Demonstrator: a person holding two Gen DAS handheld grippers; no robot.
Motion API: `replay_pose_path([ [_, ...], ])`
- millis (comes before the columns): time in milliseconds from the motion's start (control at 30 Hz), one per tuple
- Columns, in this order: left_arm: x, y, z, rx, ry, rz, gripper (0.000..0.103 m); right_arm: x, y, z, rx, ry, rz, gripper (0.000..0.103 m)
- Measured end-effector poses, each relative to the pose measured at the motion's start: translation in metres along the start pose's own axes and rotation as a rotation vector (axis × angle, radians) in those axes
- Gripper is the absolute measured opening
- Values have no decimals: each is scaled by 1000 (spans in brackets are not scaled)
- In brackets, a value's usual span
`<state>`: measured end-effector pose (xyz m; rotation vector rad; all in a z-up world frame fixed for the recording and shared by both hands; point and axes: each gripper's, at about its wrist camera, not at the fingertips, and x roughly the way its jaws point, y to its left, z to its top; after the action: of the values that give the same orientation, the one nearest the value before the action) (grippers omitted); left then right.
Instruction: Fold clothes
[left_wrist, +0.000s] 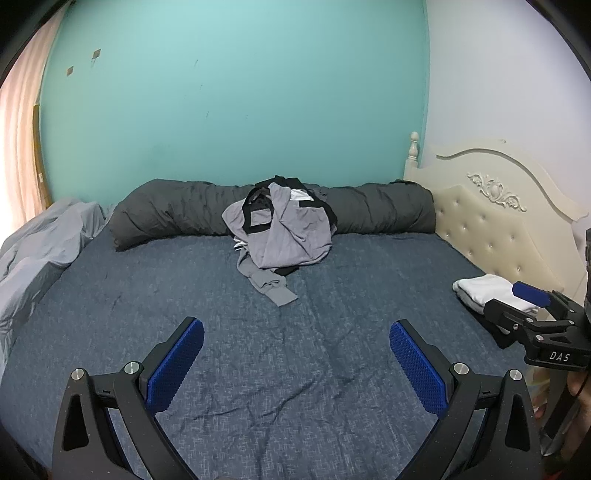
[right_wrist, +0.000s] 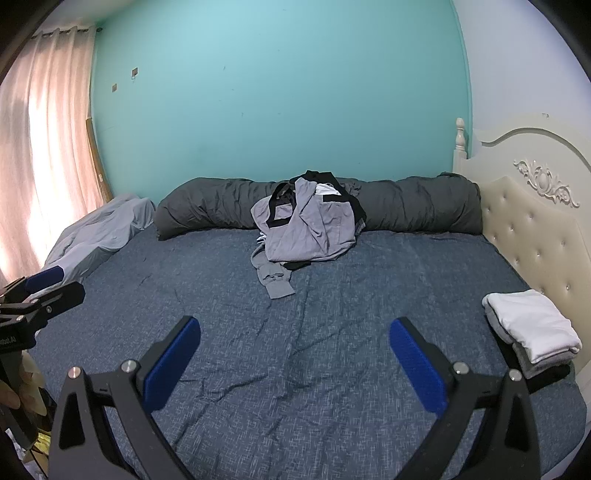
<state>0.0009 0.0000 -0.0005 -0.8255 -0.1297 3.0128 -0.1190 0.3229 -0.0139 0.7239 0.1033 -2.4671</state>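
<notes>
While both grippers gape empty, unfolded clothes (left_wrist: 280, 232) lie heaped ahead

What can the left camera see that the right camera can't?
Only the left wrist view shows the right gripper from the side, hiding part of the folded stack. Only the right wrist view shows that whole stack, the full curtain and the left gripper from the side. Both show the heap of unfolded clothes, the blue bed sheet and open jaws in front.
</notes>
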Motion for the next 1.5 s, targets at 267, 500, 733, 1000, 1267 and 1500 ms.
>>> replay_pose_path([
  [267,-4,0,-8,0,-13,-8,103,-1,1,-1,3,-13,4,103],
  [500,2,2,-10,-4,-1,-16,103,-3,2,-1,-5,-9,0,103],
  [733,0,-2,-12,0,-5,-19,103,-4,2,3,-8,1,3,103],
  [1000,0,-3,-4,6,1,-16,103,-3,3,5,-12,1,1,103],
  [1267,-1,-4,-4,10,2,-20,103,-4,1,6,-14,-2,0,103],
  [1500,-2,-3,-5,6,2,-24,103,-4,0,8,-11,-8,-5,103],
])
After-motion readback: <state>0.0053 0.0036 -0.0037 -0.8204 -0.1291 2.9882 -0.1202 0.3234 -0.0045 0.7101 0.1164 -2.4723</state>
